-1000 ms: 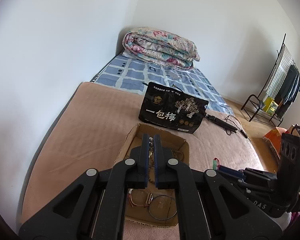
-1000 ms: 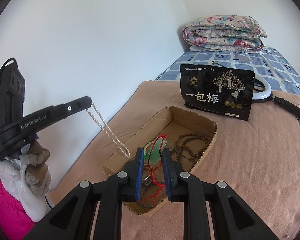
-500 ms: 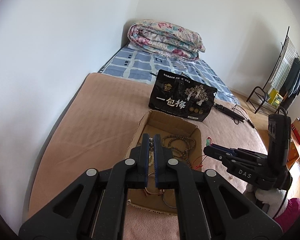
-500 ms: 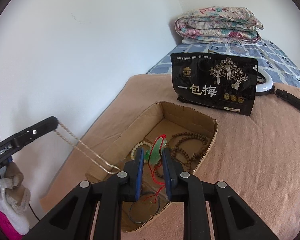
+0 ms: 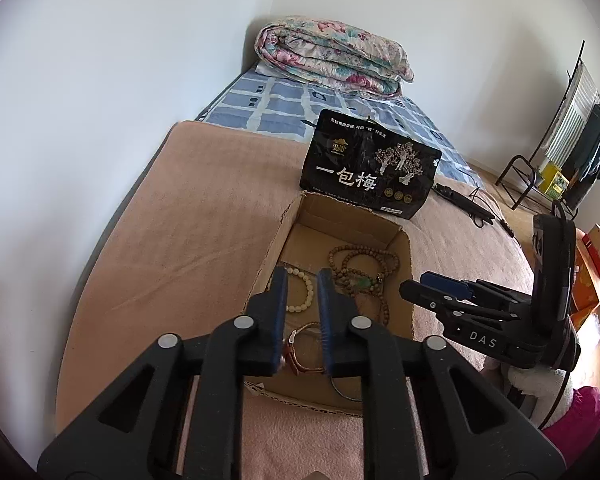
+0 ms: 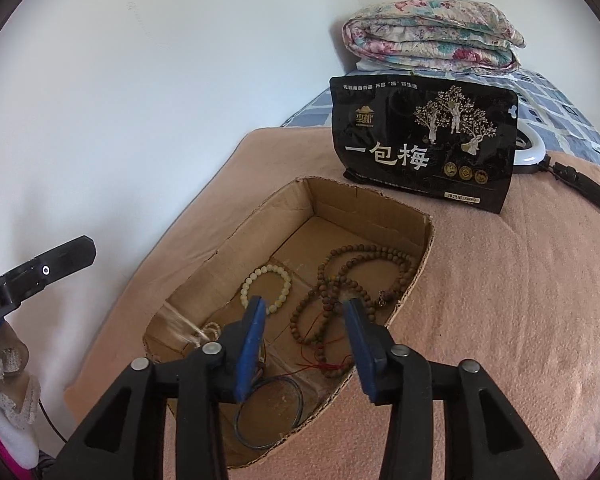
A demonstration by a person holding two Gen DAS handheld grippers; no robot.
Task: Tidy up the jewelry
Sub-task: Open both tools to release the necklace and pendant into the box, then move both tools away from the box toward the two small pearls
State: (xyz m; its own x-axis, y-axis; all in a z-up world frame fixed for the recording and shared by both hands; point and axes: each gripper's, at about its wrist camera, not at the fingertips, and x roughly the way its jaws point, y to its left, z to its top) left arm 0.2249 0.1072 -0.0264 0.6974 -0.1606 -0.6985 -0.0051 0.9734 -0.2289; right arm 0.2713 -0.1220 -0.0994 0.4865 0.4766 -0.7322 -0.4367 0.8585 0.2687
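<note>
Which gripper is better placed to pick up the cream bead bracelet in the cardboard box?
Probably left: the left gripper frames the cream bead bracelet between its fingers, while the right gripper hangs at the opposite rim of the cardboard box.

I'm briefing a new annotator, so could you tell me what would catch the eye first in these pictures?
First, the cardboard box on the pinkish blanket, holding a brown bead necklace, a pale bead bracelet and a dark bangle. Behind it stands a black snack bag, with a folded floral quilt at the wall.
</note>
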